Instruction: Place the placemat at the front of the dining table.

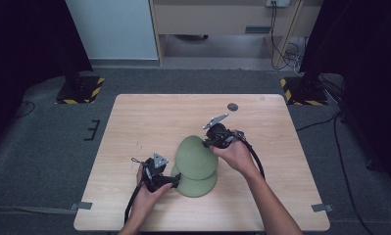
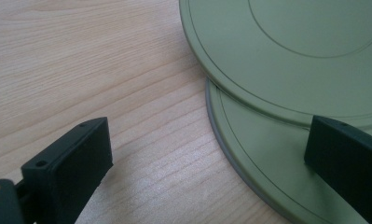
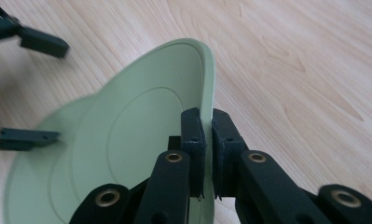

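Observation:
Two olive-green plates lie stacked near the front middle of the wooden table (image 1: 149, 117). The upper plate (image 1: 197, 155) is tilted up on edge, and its far rim is pinched in my right gripper (image 1: 210, 139), which is shut on it. In the right gripper view both pads clamp the pale rim (image 3: 207, 93) at my right gripper (image 3: 208, 154). The lower plate (image 1: 199, 186) lies flat. My left gripper (image 1: 173, 180) stands open at its left edge. In the left gripper view my left gripper (image 2: 211, 158) has one jaw over bare wood and the other over the lower plate (image 2: 267, 158), below the upper plate (image 2: 291, 60).
A small dark disc (image 1: 232, 106) sits near the table's far edge. Grey tape tabs (image 1: 81, 205) mark the front corners. Bare wood stretches to the left and back of the plates. Cables and stand bases lie on the floor beyond the table.

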{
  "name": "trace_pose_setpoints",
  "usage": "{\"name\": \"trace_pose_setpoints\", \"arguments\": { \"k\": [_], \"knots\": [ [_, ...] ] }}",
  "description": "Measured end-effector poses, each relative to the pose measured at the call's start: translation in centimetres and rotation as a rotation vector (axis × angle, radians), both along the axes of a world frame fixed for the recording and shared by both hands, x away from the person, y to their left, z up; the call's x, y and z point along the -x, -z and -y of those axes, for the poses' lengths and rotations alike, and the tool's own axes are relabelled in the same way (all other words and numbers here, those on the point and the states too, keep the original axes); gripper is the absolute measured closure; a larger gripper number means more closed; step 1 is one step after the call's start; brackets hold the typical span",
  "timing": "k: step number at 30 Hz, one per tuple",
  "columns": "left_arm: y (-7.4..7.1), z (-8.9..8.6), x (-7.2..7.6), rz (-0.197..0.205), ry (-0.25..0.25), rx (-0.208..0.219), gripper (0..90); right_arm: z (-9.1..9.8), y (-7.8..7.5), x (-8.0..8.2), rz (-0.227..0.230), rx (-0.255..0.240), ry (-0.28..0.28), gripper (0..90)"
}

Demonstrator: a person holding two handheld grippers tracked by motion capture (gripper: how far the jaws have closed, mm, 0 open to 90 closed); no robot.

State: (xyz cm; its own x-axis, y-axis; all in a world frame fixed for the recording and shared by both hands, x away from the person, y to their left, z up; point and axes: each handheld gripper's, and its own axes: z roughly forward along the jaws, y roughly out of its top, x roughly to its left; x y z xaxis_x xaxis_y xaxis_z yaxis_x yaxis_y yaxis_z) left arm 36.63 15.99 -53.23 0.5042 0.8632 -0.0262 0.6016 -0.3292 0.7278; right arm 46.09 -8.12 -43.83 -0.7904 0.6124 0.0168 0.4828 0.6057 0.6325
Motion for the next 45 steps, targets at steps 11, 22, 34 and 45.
{"name": "trace_pose_setpoints", "arguments": {
  "k": [11, 22, 34, 45],
  "knots": [
    [0.2, -0.1, 0.3, 0.016, -0.013, 0.012, 0.0, 0.4, -2.6, 0.2, 0.022, -0.049, 0.004, 85.7],
    [0.0, -0.4, 0.1, 0.008, -0.025, 0.037, 2.0, 0.9, -3.8, -0.2, 0.027, -0.071, 0.014, 85.7],
    [-1.4, -5.3, -0.8, 0.044, -0.145, 0.054, 2.0, 0.4, -4.2, -0.5, 0.041, -0.071, 0.010, 85.7],
    [-0.7, -8.5, -1.6, 0.023, -0.239, 0.011, 2.1, 0.4, -4.3, -0.9, 0.031, -0.075, 0.024, 85.7]
  ]
}}
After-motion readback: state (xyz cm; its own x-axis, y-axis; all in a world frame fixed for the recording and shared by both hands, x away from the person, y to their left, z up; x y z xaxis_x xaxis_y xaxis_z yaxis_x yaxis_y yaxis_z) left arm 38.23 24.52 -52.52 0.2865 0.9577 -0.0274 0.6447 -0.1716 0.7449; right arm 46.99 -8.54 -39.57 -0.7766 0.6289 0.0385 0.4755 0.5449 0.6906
